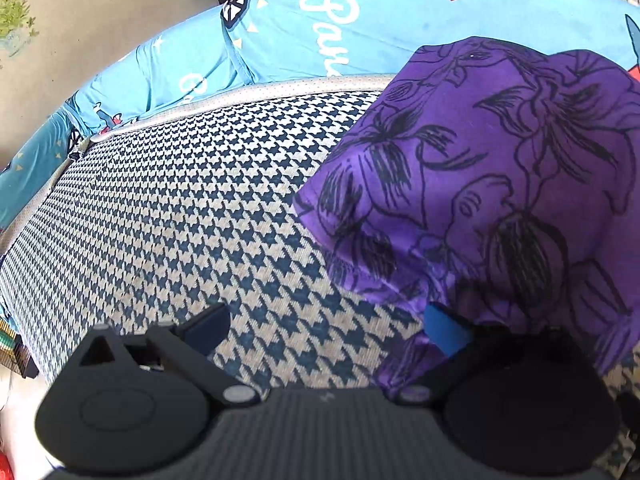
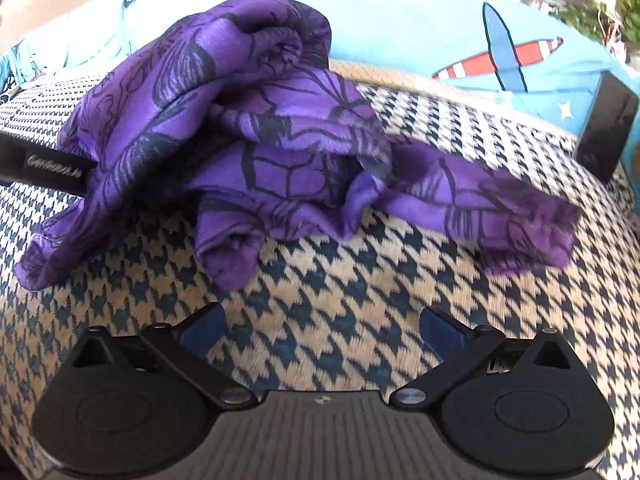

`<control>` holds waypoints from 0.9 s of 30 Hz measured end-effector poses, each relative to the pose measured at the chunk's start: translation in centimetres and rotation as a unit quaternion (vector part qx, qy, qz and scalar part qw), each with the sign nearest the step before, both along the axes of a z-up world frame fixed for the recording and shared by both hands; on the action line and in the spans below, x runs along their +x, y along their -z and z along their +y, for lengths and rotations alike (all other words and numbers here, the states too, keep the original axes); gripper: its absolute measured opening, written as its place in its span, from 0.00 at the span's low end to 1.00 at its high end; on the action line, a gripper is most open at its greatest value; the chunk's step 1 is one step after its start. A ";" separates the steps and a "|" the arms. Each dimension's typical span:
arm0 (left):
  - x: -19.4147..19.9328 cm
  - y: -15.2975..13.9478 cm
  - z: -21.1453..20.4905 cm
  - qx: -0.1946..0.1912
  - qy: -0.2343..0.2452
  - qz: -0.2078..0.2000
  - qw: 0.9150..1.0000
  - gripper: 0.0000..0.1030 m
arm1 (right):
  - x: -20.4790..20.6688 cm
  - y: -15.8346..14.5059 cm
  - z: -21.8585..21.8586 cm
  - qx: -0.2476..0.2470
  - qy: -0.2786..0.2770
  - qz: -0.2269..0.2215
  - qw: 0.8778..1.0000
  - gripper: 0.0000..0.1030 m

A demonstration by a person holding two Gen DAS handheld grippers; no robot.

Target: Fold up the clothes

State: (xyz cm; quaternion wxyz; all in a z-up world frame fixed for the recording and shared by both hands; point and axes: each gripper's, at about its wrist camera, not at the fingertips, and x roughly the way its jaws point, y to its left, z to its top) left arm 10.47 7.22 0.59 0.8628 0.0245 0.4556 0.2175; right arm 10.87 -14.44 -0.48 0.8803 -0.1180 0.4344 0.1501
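Observation:
A purple garment point(image 1: 500, 184) with black floral line print lies bunched on a houndstooth cushion point(image 1: 180, 208). In the left wrist view it fills the right side and drapes over the right finger point(image 1: 444, 330) of my left gripper point(image 1: 326, 330), which is open. In the right wrist view the garment point(image 2: 256, 136) is a crumpled heap, with one loose part trailing right point(image 2: 500, 216). My right gripper point(image 2: 322, 330) is open just in front of it, over bare cushion point(image 2: 340, 300), touching nothing. A black lettered bar point(image 2: 40, 166) pokes under the heap's left side.
Behind the cushion lies light blue bedding point(image 1: 320, 32) with white lettering and red shapes, and a plane print point(image 2: 504, 60). A dark rectangular object point(image 2: 606, 128) stands at the cushion's right edge. A beige wall point(image 1: 80, 20) is at the far left.

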 end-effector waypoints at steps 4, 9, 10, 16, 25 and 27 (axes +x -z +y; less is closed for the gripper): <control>-3.3 0.2 -0.3 -0.021 0.015 -0.003 1.000 1.00 | -0.9 -0.6 -0.4 0.000 0.002 0.010 1.000 1.00; -8.5 -0.4 -3.1 -0.011 0.034 -0.002 0.999 1.00 | -2.5 -1.8 -1.5 0.022 0.007 -0.004 1.000 1.00; -9.1 -0.4 -3.3 -0.012 0.037 -0.001 0.999 1.00 | -2.8 -2.2 -1.7 0.028 0.009 -0.007 1.000 1.00; -11.5 -1.3 -4.1 -0.041 0.039 0.008 0.998 1.00 | -5.4 -4.0 -1.8 0.064 0.030 -0.014 0.997 1.00; -13.0 -3.7 -5.7 -0.031 0.044 0.001 0.999 1.00 | -8.6 -4.4 -1.6 0.079 0.020 -0.024 0.996 1.00; -13.4 -4.0 -5.9 -0.032 0.045 0.002 0.998 1.00 | -9.0 -4.4 -1.7 0.081 0.016 -0.025 0.996 1.00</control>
